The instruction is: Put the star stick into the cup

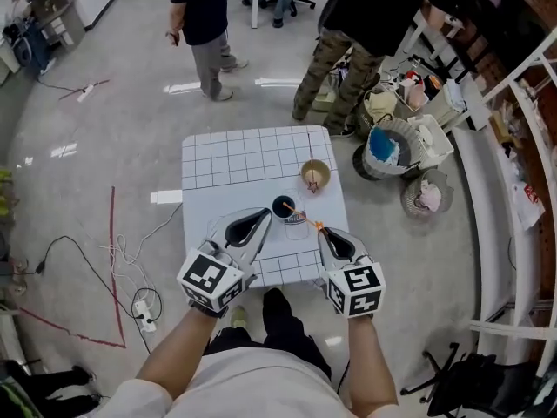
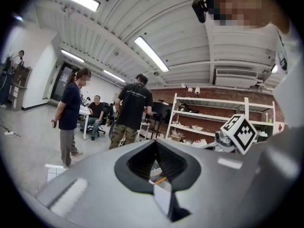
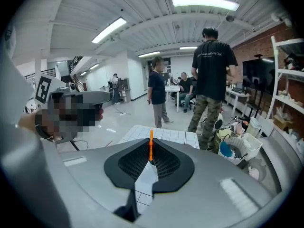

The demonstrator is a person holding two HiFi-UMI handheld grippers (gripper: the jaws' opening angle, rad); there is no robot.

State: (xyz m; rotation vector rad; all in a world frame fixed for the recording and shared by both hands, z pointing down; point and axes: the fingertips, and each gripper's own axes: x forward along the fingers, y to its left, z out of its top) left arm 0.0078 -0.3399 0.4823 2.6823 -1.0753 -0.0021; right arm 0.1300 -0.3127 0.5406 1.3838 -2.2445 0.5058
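A thin orange star stick slants from my right gripper toward the dark-rimmed cup near the middle of the white gridded table. Its far end lies over the cup's rim. In the right gripper view the stick stands upright, pinched between the shut jaws of the right gripper. My left gripper sits just left of the dark cup with its jaws closed and nothing seen between them. In the left gripper view, the left gripper shows a bit of the orange stick through its gap.
A tan cup with a thin dark stick in it stands behind and right of the dark cup. Two people stand beyond the table's far edge. Bins and baskets crowd the floor at the right; cables lie at the left.
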